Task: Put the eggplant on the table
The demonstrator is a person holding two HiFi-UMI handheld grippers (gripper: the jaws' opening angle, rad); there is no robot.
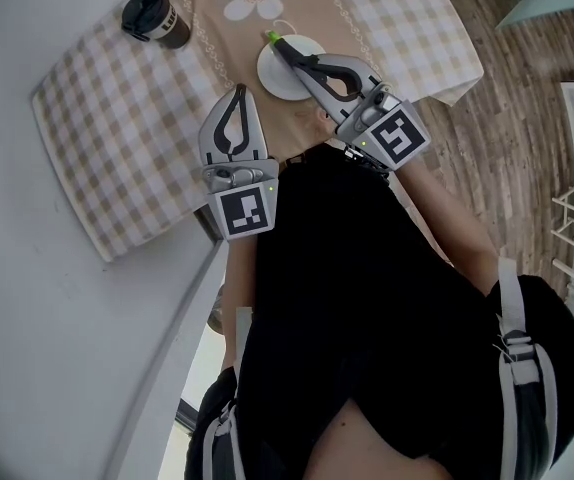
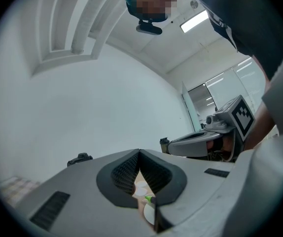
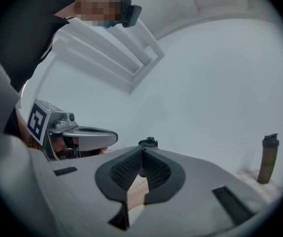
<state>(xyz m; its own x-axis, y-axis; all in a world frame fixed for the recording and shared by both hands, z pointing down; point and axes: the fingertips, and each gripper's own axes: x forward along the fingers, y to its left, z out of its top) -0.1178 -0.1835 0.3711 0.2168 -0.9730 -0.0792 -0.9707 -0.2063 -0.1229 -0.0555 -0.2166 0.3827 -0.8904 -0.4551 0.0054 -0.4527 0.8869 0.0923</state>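
Both jaw pairs are shut, the tips of the grey right gripper (image 1: pixel 281 48) right at the eggplant (image 1: pixel 270 37) on the round white plate (image 1: pixel 272 80), its green stem poking just beyond them, body apparently lengthwise beneath; the empty grey left gripper (image 1: pixel 239 90) hangs short.

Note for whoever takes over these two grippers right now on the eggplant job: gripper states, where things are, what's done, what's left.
Left gripper: shut, empty, over the tablecloth beside the white plate.
Right gripper: shut, tips over the plate at the eggplant. Only the eggplant's green end shows, so a grip is unconfirmed.
Done: right gripper is at the eggplant.
Left: check the grip, lift the eggplant off the plate, set it on the tablecloth, release.
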